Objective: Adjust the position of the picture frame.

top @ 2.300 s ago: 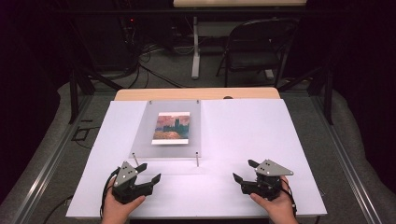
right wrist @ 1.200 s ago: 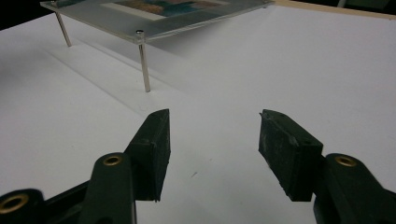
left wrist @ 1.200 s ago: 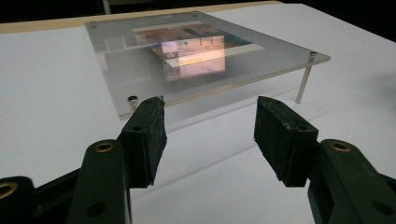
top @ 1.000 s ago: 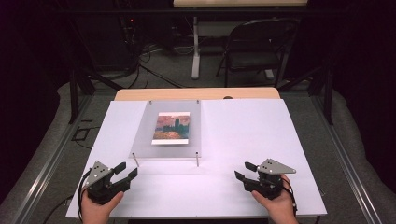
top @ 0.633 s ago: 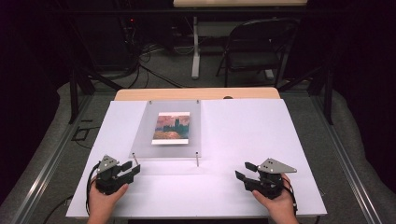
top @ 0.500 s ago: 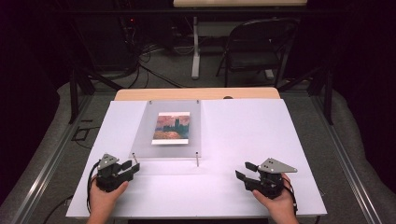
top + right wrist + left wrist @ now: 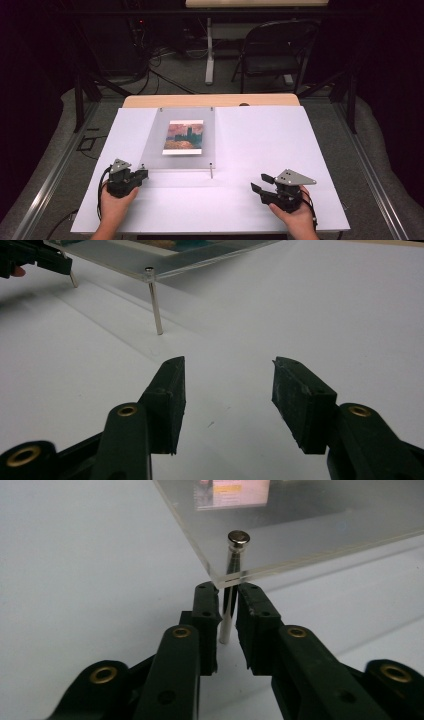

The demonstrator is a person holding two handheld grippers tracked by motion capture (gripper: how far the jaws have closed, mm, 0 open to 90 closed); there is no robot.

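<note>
Item: clear acrylic panel holding a small picture print, raised on thin metal posts, sitting toward the far-left part of the white bench. Near-left post: my left gripper sits at it, jaws nearly together with the post between them; contact cannot be told. Near-right post: free. My right gripper rests low by the bench's near-right corner, jaws wide apart, well clear of the panel. Beyond the bench: a folding chair and floor cables.
</note>
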